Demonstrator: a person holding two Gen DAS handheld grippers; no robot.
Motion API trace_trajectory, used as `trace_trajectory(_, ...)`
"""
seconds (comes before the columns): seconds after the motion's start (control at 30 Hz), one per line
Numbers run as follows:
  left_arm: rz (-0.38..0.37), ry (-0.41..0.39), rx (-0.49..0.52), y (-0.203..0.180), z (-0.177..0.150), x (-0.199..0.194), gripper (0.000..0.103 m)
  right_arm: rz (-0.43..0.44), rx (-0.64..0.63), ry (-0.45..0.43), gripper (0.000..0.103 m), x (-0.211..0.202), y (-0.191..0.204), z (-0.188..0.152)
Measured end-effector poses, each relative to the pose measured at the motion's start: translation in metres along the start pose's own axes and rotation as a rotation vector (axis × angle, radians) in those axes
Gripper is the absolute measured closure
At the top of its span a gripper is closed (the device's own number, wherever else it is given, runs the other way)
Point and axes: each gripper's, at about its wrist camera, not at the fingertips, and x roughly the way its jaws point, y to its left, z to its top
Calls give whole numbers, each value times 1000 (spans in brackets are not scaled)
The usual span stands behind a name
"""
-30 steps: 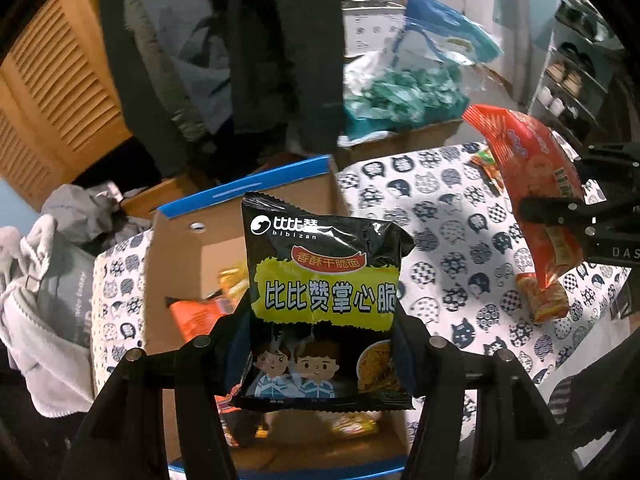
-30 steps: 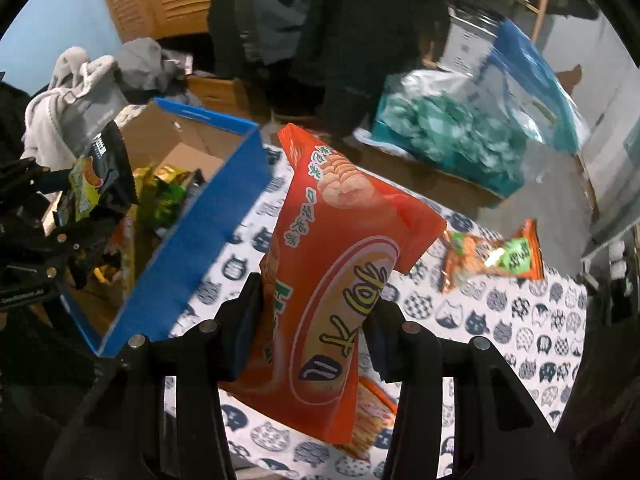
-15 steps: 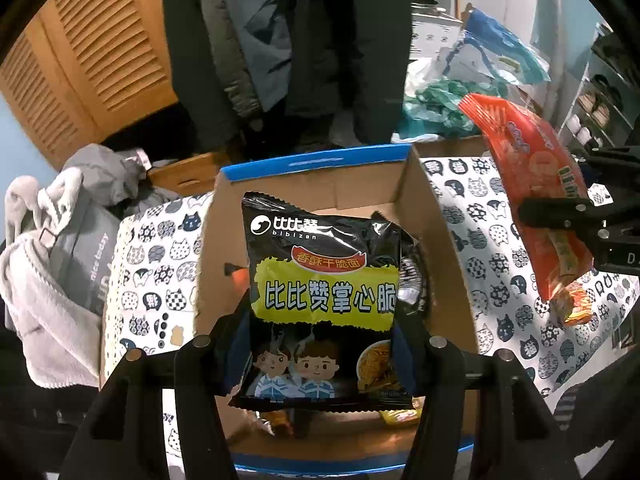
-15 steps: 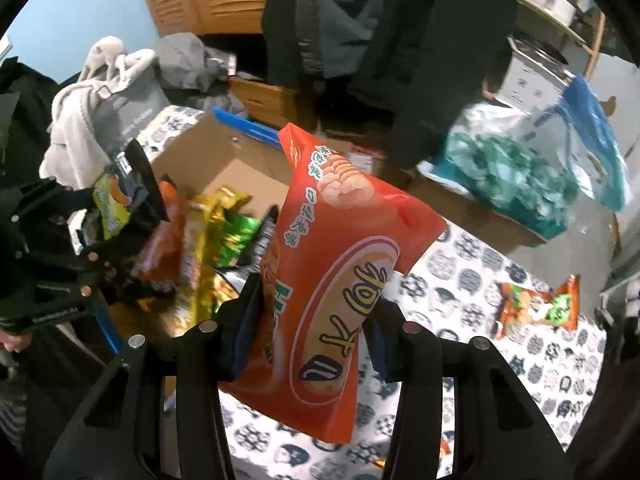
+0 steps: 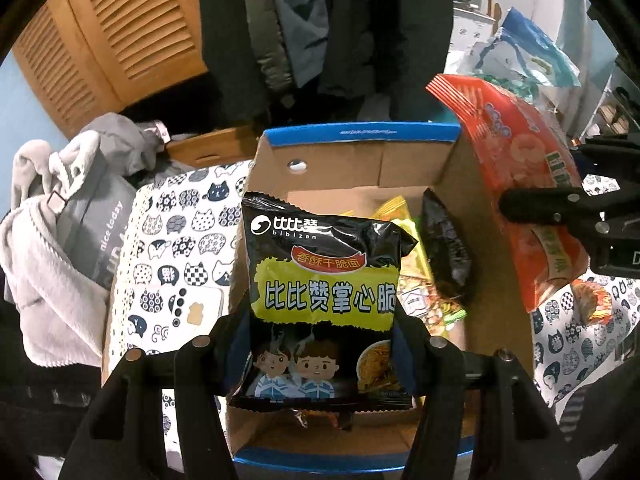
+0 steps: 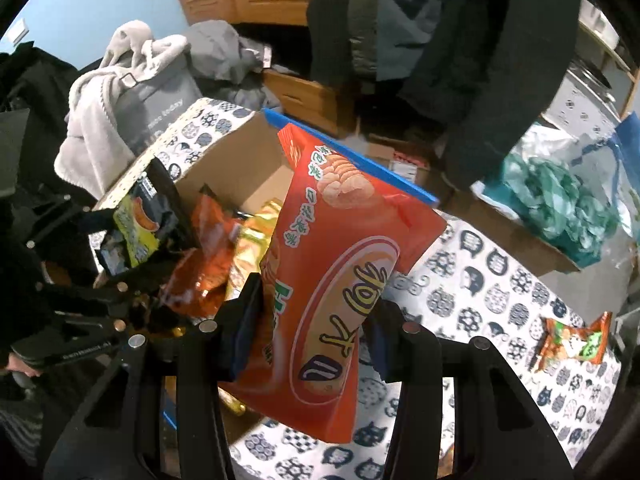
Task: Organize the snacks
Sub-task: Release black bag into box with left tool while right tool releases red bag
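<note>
Covering the table was a white cloth (image 5: 180, 248) printed with dark cat heads; behind it stood louvred wooden doors (image 5: 120, 36), dark hanging coats (image 5: 320, 20) and a heap of grey clothes (image 5: 60, 220). A cardboard box (image 5: 352, 172) with blue-edged flaps sat open on the cloth, holding several snack packets: a yellow one (image 5: 412, 256), a black one (image 5: 446, 252) and, seen from the right wrist, an orange foil one (image 6: 204, 256). The left gripper (image 5: 324, 354) was clamped on a black noodle packet (image 5: 324, 272), held upright over the box. The right gripper (image 6: 308, 336) was clamped on a tall red chip bag (image 6: 332, 280), just beside the box's right wall. Only the right wrist view showed a small orange-and-green packet (image 6: 574, 344) lying alone on the cloth well away from the box, and a clear bag of teal stuff (image 6: 560, 204) on a brown carton beyond the table. Only the left wrist view showed the box's near blue rim and another small red packet (image 5: 594, 302) on the cloth below the chip bag.
</note>
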Motion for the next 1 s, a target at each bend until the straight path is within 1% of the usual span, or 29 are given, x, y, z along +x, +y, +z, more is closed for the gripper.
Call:
trace_trajectory(0.23,-7,28,-45,14,-4,6,41,17,-24,8,56,13,13,12)
trace_trajectory(0.3,-3,28,-53,16,-5,6,38,15,-36,7,54,15,16,14)
trace_trajectory(0.33,4,24,-55,17,-5,5,32,16,-42,9,53,17,18,14)
trace_trajectory(0.37,14,17,-56,18,-4,4,29,20,-47,11,53,19,19,15)
trace_trajectory(0.43,28,8,-60,20,-4,3,26,22,-55,7,52,21,20,15)
trace_trajectory(0.47,29,8,-62,20,-3,3,24,25,-57,6,49,21,21,15)
trace_trajectory(0.5,29,7,-65,21,-3,2,23,27,-53,6,40,21,20,15)
trace_trajectory(0.53,27,5,-68,21,-3,2,23,20,-46,-1,34,19,19,15)
trace_trajectory(0.6,27,6,-69,20,-2,2,23,15,-38,-14,30,14,16,14)
trace_trajectory(0.8,14,7,-62,15,-2,3,23,-14,7,-22,26,4,0,4)
trace_trajectory(1.0,3,-5,-32,-4,4,-1,23,-69,75,8,26,-3,-29,-23)
